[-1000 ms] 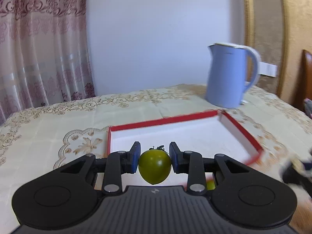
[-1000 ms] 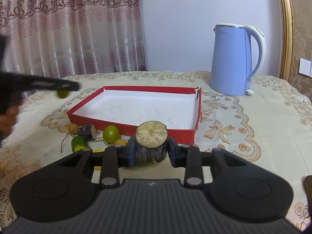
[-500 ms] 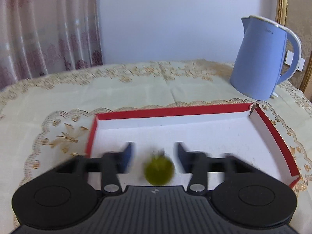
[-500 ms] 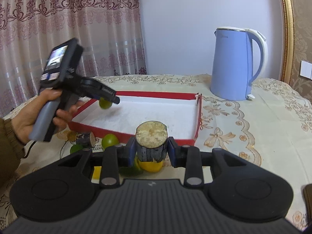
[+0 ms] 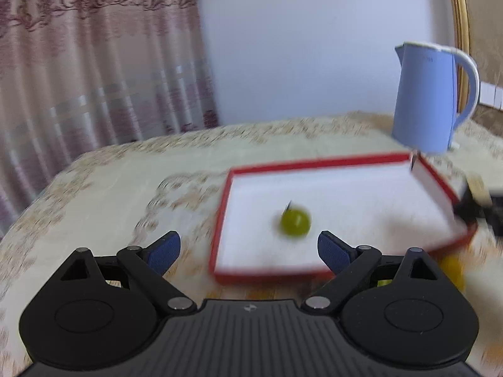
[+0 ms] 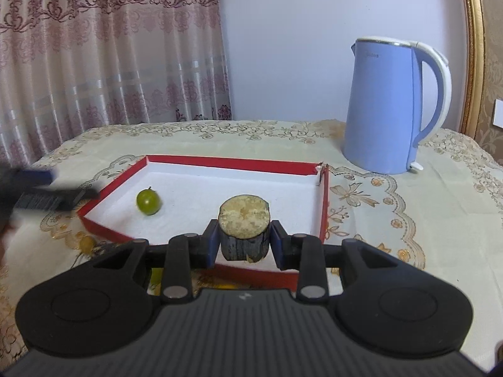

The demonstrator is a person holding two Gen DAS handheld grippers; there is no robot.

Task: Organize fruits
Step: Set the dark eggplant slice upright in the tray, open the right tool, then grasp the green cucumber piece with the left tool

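**Fruit in the tray, stump in my right tool**

Fruit first: a small green fruit (image 5: 295, 222) lies on the white floor of the red-rimmed tray (image 5: 320, 161), in the half nearer my left side, touching neither tool. From my right wrist view the same fruit (image 6: 148, 201) sits near the tray's left wall (image 6: 107, 188), with a short stem at its top.

My left tool (image 5: 248, 249) is spread wide and holds nothing. Its blue pads (image 5: 163, 249) stand far apart; one hangs over the cloth outside the tray, the other over the tray's near edge. The picture from this side is blurred, so fine detail is lost. Something yellow (image 5: 451, 267) shows at the tray's near right corner, too smeared to name.

My right tool (image 6: 243, 245) is clamped on a short, dark, bark-sided stump (image 6: 244, 232). The blue pads (image 6: 211, 245) press its two sides, and its pale cut top faces up. The stump hangs over the near edge of the tray, toward the right half. Under the tool, bits of green and yellow peep out on the cloth, mostly hidden.

The tray rests on a worktop covered by a cream embroidered cloth (image 6: 393, 207). A blue kettle (image 6: 385, 106) stands beyond the tray's far right corner. At the left edge of the right view, my other tool (image 6: 47, 193) appears as a dark blur just beside the tray.
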